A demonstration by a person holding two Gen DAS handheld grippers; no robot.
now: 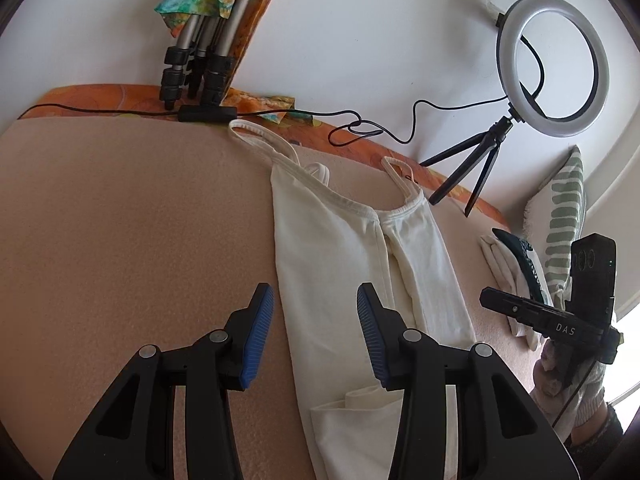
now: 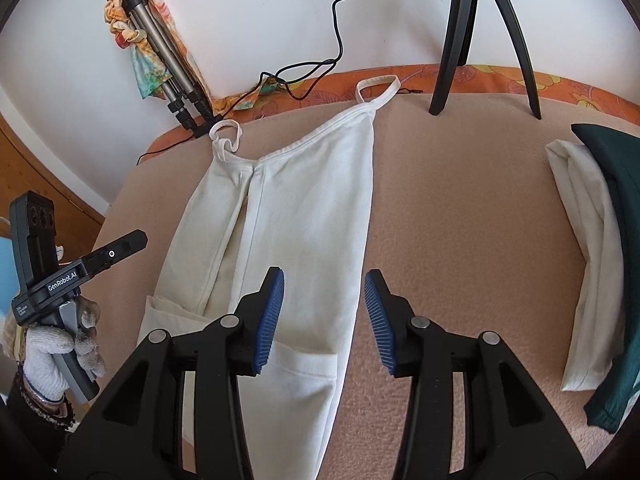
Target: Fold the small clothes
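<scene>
Left wrist view shows the left gripper point(image 1: 316, 336) with its blue pads point(image 1: 258, 336) standing partly apart and nothing pressed between them; the cream camisole point(image 1: 332, 240) lies flat on the pinkish blanket point(image 1: 120, 220) under and between the pads. In the right wrist view the right gripper point(image 2: 324, 320) is the same: jaws partly apart, empty, above the right edge of the garment near its lower end.

The camisole is already folded in along both sides into a long narrow strip. Its long axis runs straight away from both tools, with the straps point(image 2: 378, 88) at the far end and the hem end, with a turned-over flap point(image 2: 304, 364), near the tools. I judge the next fold goes along this axis, so the near end is the one to take. Both grippers are close to it, the left one over the left side and the right one over the right edge.

At the right lie folded clothes point(image 2: 588, 248), white and dark green. Readable writing: "DAS" on the right tool's body in the left view, "GenRobot.AI" on the left tool's body point(image 2: 66, 280), held by a gloved hand point(image 2: 52, 356).
</scene>
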